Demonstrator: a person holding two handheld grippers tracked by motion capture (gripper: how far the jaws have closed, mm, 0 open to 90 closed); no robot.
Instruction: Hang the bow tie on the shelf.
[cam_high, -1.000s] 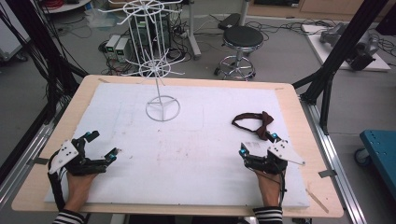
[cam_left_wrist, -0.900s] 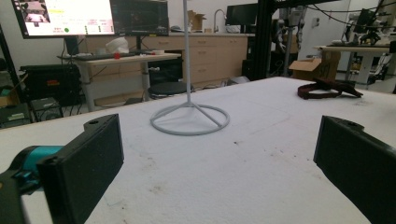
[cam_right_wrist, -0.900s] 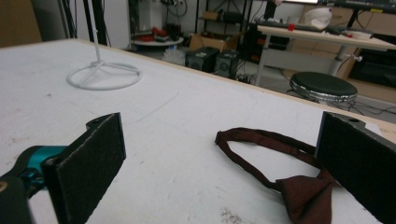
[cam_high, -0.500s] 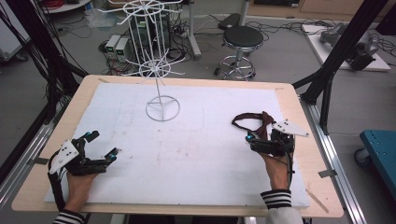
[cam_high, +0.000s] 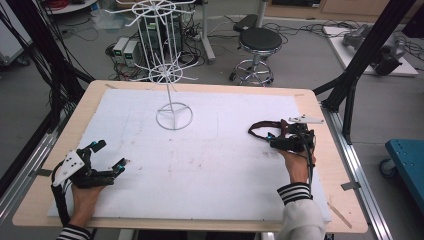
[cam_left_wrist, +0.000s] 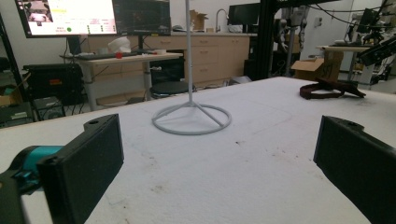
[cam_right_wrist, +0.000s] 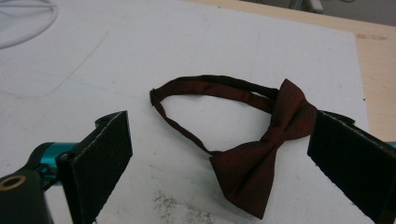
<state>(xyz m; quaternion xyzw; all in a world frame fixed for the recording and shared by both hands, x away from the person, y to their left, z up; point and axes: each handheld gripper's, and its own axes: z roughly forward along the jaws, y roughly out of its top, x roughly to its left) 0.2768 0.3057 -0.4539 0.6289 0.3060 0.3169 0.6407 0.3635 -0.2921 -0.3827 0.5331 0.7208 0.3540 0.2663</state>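
- Plainly nothing is hung yet: the dark red bow tie (cam_right_wrist: 261, 158) lies flat on the table (cam_high: 210, 170), right of centre in the high view.
- The right tool (cam_high: 275, 141) hovers over the bow tie, jaws apart on either side of the knot, gripping nothing.
- The left tool (cam_high: 107, 160) rests at lower left, jaws apart, empty.
- Likely left to do: grasping the tie and carrying it to the white wire stand (cam_high: 172, 107).

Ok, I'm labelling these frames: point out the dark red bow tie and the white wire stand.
dark red bow tie (cam_right_wrist: 275, 135), right gripper view, on its centre knot.
white wire stand (cam_high: 174, 116), high view, on its ring base.
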